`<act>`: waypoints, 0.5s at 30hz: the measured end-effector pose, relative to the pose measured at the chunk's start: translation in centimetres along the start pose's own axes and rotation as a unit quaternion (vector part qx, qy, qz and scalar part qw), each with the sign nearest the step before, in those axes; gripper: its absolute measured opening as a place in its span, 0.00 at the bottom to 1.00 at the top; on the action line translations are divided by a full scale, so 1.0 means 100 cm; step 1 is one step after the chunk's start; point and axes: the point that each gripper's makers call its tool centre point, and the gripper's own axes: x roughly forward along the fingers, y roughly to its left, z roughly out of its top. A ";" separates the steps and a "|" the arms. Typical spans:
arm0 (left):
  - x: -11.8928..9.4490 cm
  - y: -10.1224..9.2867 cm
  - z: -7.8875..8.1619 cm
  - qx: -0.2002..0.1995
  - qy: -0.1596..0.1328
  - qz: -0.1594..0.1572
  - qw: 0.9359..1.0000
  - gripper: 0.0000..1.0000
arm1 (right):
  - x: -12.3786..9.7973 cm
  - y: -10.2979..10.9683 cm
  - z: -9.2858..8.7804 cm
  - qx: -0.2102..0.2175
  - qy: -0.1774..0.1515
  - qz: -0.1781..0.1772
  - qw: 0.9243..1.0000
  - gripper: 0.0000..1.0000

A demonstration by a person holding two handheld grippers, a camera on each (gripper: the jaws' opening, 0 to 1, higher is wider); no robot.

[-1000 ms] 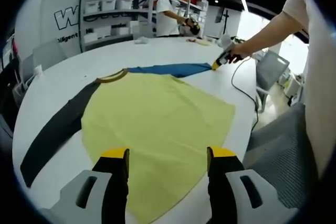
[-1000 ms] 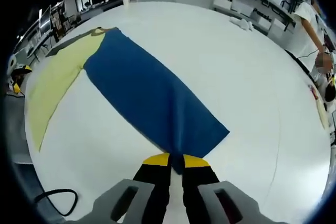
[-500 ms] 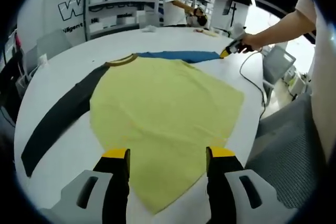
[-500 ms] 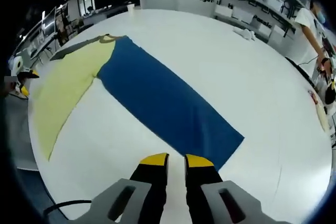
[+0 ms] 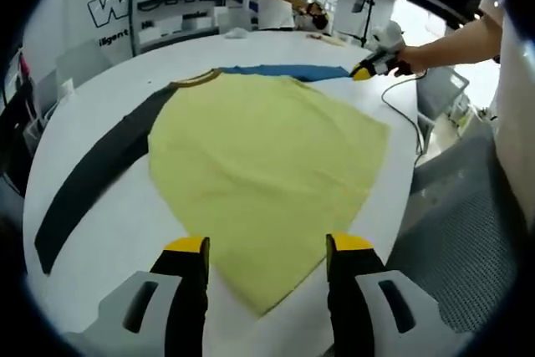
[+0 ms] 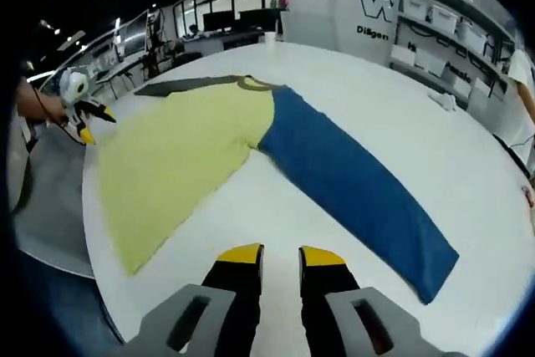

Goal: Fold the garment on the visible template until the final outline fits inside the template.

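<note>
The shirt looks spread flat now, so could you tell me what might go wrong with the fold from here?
1. The yellow body's hem lies at the table's near edge, so it could slip off when lifted.
2. The blue sleeve and the dark sleeve stretch far out; folding them may drag the body askew.
3. No template outline is discernible, so fit is hard to judge.
4. Both the left gripper and right gripper hold nothing.
</note>
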 end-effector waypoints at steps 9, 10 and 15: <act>-0.003 -0.001 -0.014 0.026 0.012 -0.014 0.999 0.49 | 0.003 0.068 -0.001 -0.058 -0.011 0.064 0.996 0.12; -0.003 -0.001 -0.016 0.028 0.014 -0.016 0.999 0.49 | 0.003 0.074 -0.002 -0.062 -0.011 0.069 0.996 0.12; -0.004 -0.005 -0.025 0.048 0.028 -0.024 0.998 0.45 | 0.005 0.113 -0.011 -0.093 -0.009 0.110 0.989 0.11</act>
